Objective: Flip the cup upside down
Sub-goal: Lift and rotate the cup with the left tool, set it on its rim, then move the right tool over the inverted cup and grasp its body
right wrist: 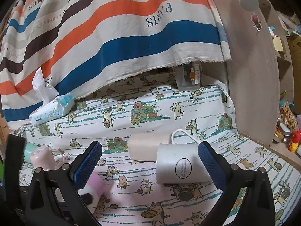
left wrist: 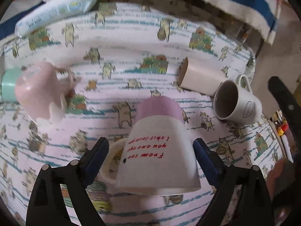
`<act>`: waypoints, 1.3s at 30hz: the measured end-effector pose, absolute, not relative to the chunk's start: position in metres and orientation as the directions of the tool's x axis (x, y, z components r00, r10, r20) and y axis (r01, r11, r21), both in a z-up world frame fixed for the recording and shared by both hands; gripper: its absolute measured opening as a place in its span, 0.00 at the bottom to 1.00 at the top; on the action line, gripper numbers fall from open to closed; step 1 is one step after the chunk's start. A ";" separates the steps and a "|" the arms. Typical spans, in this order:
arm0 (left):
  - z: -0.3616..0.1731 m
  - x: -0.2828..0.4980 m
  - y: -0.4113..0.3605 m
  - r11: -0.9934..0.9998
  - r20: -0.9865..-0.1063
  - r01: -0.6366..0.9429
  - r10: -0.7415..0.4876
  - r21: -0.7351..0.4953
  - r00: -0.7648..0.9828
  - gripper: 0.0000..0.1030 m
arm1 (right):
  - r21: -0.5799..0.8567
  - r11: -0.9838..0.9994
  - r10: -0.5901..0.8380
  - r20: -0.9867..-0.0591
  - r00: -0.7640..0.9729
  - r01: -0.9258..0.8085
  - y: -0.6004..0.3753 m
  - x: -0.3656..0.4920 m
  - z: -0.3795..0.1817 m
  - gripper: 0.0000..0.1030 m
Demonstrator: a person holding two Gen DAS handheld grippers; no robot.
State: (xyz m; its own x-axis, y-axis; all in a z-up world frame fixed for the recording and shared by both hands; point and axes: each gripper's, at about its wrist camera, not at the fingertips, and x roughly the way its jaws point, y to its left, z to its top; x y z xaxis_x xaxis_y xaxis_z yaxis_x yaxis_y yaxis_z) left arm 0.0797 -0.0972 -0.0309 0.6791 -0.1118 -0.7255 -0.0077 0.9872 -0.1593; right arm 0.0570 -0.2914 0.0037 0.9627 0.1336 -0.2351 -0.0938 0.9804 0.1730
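Note:
A white mug with a pink base band and red lettering [left wrist: 158, 150] is upside down between the fingers of my left gripper [left wrist: 150, 150]; the jaws stand wide with gaps either side, open. It shows small in the right wrist view [right wrist: 96, 186]. A white cup with an oval logo [right wrist: 178, 165] lies on its side, also in the left wrist view [left wrist: 237, 103]. My right gripper [right wrist: 150, 162] is open; its right finger is close beside that cup.
A beige cup [left wrist: 199, 77] lies on its side behind the white cup. A pink cup [left wrist: 37, 92] and a mint cup [left wrist: 9, 86] sit at left. A wipes pack [right wrist: 50, 111] lies at the back. A striped cloth [right wrist: 112, 28] hangs behind.

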 end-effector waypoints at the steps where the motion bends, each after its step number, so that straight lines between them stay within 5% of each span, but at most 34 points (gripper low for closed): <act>1: -0.028 0.075 -0.092 0.987 -0.709 0.001 -0.115 -0.160 0.696 0.89 | 0.173 0.980 0.136 -0.233 0.963 -0.096 -0.291 0.057 0.004 1.00; 13: 0.004 0.027 -0.023 0.999 -0.441 0.022 -0.036 -0.038 0.897 0.99 | 0.191 0.974 0.164 -0.224 0.961 -0.122 -0.290 0.057 0.004 1.00; 19: 0.006 0.020 0.016 1.000 -0.344 -0.003 -0.004 -0.020 0.939 0.99 | 0.202 0.961 0.249 -0.337 0.908 -0.189 -0.275 0.064 0.013 1.00; 28: -0.002 0.022 0.043 0.992 -0.333 -0.025 -0.017 -0.122 0.943 0.99 | 0.276 0.936 0.340 -0.549 0.763 -0.218 -0.233 0.076 0.037 1.00; 33: -0.006 0.023 0.046 0.990 -0.332 -0.064 0.018 -0.129 0.943 0.99 | 0.260 0.961 0.264 -0.769 0.582 -0.093 -0.203 0.110 0.019 1.00; 39: -0.007 0.024 0.052 0.985 -0.331 -0.082 0.028 -0.151 0.943 0.99 | 0.334 0.943 0.304 -0.861 0.407 0.004 -0.182 0.144 -0.011 0.99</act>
